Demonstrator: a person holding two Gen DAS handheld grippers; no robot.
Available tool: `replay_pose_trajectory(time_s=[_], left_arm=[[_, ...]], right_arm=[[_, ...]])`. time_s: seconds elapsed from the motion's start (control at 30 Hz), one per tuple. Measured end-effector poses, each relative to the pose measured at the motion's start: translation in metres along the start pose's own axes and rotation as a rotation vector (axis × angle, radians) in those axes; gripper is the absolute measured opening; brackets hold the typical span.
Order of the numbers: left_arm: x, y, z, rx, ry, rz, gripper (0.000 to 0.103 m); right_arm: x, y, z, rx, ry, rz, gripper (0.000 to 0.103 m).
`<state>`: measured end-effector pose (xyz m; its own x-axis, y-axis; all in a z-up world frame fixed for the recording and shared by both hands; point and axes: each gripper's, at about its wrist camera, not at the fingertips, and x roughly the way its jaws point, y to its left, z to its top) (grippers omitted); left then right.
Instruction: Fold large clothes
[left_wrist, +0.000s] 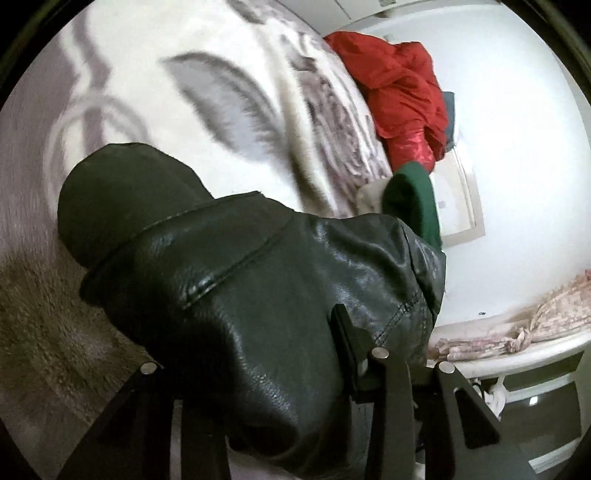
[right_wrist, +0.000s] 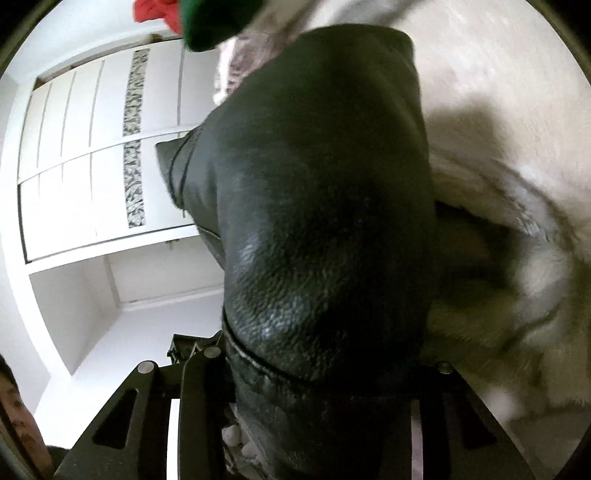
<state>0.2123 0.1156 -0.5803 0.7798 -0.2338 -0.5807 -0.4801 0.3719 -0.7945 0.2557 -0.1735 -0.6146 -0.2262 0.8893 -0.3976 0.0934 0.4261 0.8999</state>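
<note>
A black leather jacket (left_wrist: 240, 277) hangs bunched over a bed with a cream blanket printed with grey leaves (left_wrist: 184, 92). My left gripper (left_wrist: 273, 332) is shut on a fold of it. One black finger (left_wrist: 345, 339) presses against the leather at a seam, and the other is hidden under the jacket. In the right wrist view the same jacket (right_wrist: 317, 184) fills the middle and runs down between the jaws of my right gripper (right_wrist: 317, 358), which is shut on it. Both of its fingertips are covered by leather.
A red garment (left_wrist: 402, 96) and a dark green one (left_wrist: 410, 206) lie at the bed's far edge. Beside the bed stands white furniture (left_wrist: 517, 354) with pinkish cloth (left_wrist: 535, 321). White wardrobe doors (right_wrist: 92, 166) face the bed. Part of a person's head (right_wrist: 18, 417) shows at the lower left.
</note>
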Motion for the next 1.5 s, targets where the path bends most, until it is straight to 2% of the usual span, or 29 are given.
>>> replay_pose_trajectory(time_s=[0.07, 0.27, 0.47, 0.67, 0.83, 0.87, 0.93, 1.03, 1.13, 1.23, 1.3, 1.4, 1.5], left_arm=[[-0.005, -0.018, 0.005, 0.027, -0.001, -0.011, 0.033], [-0.013, -0.086, 0.03, 0.102, -0.015, -0.052, 0.033], [0.01, -0.168, 0.064, 0.17, -0.012, -0.11, 0.033], [0.07, -0.253, 0.11, 0.26, -0.02, -0.165, 0.033], [0.138, -0.303, 0.146, 0.317, -0.017, -0.17, 0.033], [0.156, -0.31, 0.154, 0.333, -0.017, -0.167, 0.033], [0.184, -0.313, 0.161, 0.353, -0.008, -0.149, 0.033], [0.231, -0.303, 0.168, 0.368, 0.025, -0.111, 0.033], [0.274, -0.283, 0.166, 0.38, 0.088, -0.052, 0.034], [0.295, -0.268, 0.159, 0.425, 0.13, -0.008, 0.039], [0.296, -0.267, 0.159, 0.438, 0.146, 0.002, 0.04], [0.293, -0.274, 0.159, 0.47, 0.183, 0.02, 0.041], [0.288, -0.284, 0.158, 0.502, 0.213, 0.048, 0.042]], right_arm=[[-0.032, 0.013, -0.001, -0.015, -0.007, 0.012, 0.039], [-0.073, 0.07, 0.016, -0.067, -0.035, 0.045, 0.039], [-0.125, 0.138, 0.065, -0.121, -0.107, 0.061, 0.039], [-0.171, 0.197, 0.16, -0.171, -0.17, 0.067, 0.039], [-0.191, 0.216, 0.266, -0.199, -0.172, 0.06, 0.039], [-0.207, 0.213, 0.28, -0.202, -0.167, 0.058, 0.039], [-0.222, 0.202, 0.325, -0.2, -0.146, 0.047, 0.039], [-0.212, 0.179, 0.387, -0.18, -0.103, 0.024, 0.039], [-0.193, 0.147, 0.428, -0.131, -0.062, -0.012, 0.039], [-0.185, 0.114, 0.442, -0.104, -0.051, -0.026, 0.042], [-0.182, 0.108, 0.445, -0.095, -0.052, -0.021, 0.044], [-0.182, 0.112, 0.442, -0.089, -0.062, -0.075, 0.056], [-0.188, 0.126, 0.434, -0.082, -0.074, -0.186, 0.069]])
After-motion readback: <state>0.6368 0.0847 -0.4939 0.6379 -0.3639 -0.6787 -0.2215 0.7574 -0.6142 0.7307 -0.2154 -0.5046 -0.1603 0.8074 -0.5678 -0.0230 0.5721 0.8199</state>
